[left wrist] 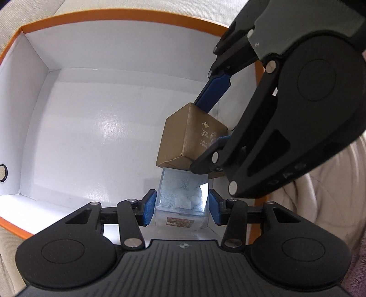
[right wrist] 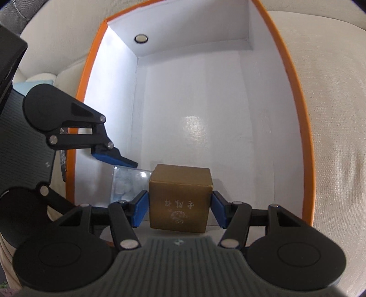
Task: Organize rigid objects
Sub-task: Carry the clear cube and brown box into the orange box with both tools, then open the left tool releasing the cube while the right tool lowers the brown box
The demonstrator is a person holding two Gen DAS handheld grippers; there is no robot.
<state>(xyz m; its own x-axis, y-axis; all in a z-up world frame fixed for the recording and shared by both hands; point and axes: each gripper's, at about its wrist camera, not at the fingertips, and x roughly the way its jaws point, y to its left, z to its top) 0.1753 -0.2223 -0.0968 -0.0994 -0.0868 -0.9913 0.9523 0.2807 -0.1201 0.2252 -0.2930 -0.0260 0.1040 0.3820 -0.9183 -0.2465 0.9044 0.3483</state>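
Note:
An orange-rimmed box (left wrist: 114, 13) with white inner walls lies open below both grippers. My left gripper (left wrist: 181, 200) is shut on a clear plastic cube (left wrist: 180, 194) that has a small printed label on its near side. It sits low in the box, near the wall. My right gripper (left wrist: 196, 134) reaches in from the upper right, shut on a tilted gold cardboard cube (left wrist: 183, 134) with pale lettering. In the right wrist view the gold cube (right wrist: 179, 198) sits between the blue pads of the right gripper (right wrist: 179, 206). The clear cube (right wrist: 128, 180) is just left of it in the left gripper (right wrist: 127, 182), touching or nearly so.
The box rim (right wrist: 295, 68) rests on cream woven fabric (right wrist: 331, 137). A round metal eyelet (right wrist: 141, 38) sits in one end wall. The white floor (right wrist: 205, 114) beyond the two cubes is bare. Something light blue (right wrist: 22, 88) lies outside the box at the left.

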